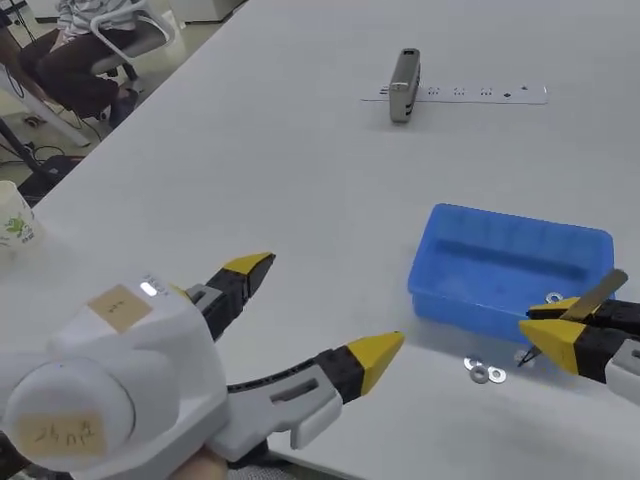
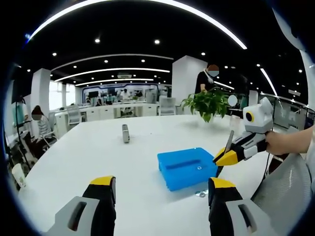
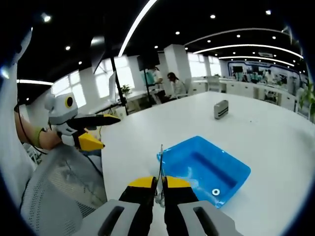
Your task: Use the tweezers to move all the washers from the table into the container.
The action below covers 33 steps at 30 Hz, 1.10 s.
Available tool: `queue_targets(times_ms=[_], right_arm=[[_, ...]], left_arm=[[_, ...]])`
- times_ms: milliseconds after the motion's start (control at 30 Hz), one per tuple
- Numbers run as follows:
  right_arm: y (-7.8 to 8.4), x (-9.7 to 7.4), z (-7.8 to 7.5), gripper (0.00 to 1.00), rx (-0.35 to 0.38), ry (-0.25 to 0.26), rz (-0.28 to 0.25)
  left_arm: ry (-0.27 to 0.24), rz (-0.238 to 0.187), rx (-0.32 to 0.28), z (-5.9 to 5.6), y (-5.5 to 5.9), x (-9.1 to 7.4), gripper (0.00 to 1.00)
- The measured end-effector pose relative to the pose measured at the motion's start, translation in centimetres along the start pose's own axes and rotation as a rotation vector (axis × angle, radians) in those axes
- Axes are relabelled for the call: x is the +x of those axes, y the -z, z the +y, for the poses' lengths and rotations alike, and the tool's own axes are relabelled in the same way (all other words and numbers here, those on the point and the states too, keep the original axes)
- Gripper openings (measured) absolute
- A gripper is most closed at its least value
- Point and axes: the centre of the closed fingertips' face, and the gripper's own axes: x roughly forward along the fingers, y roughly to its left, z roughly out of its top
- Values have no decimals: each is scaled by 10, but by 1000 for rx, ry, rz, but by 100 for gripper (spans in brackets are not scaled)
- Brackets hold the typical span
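Pickup step; right gripper point(image 1: 540, 325) fingers clamped on tweezers point(image 1: 597, 292), tips near washers point(image 1: 487, 373) on bench point(image 1: 300, 150) just beside blue container point(image 1: 470, 300); one washer point(image 1: 555, 297) inside; left gripper point(image 1: 330, 302) fingers open, idle; next likely needs tips pinching a single washer.

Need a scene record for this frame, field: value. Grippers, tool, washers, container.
left gripper: open, empty
right gripper: shut on tweezers
container: blue, one washer inside
loose washers: small cluster on table, beside container's near wall
far side: power strip
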Motion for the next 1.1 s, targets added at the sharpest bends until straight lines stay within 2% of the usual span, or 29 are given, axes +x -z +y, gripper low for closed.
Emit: queue_targets(times_ms=[167, 367, 533, 700, 800, 833, 1000, 1100], right_arm=[[0, 0, -6, 3, 36, 2, 11], [-8, -2, -15, 3, 75, 2, -9], [-23, -3, -23, 3, 138, -14, -70], [-35, -2, -37, 3, 239, -31, -133], [-29, 3, -43, 3, 319, -78, -123], [-25, 5, -50, 3, 363, -74, -113], [-28, 6, -68, 3, 423, -69, -149], [-25, 10, -79, 3, 449, -39, -146]], left_arm=[[-9, -12, -8, 2, -2, -1, 77], [-7, -12, -6, 1, -2, -1, 77], [-8, -9, -3, 1, -2, -1, 76], [-8, -9, -5, 2, -2, -1, 76], [-9, -9, -3, 2, -2, -1, 76], [-8, -7, -3, 1, -1, -1, 76], [-11, -6, -4, 2, -1, -1, 76], [-8, -2, 0, 2, 0, -1, 75]])
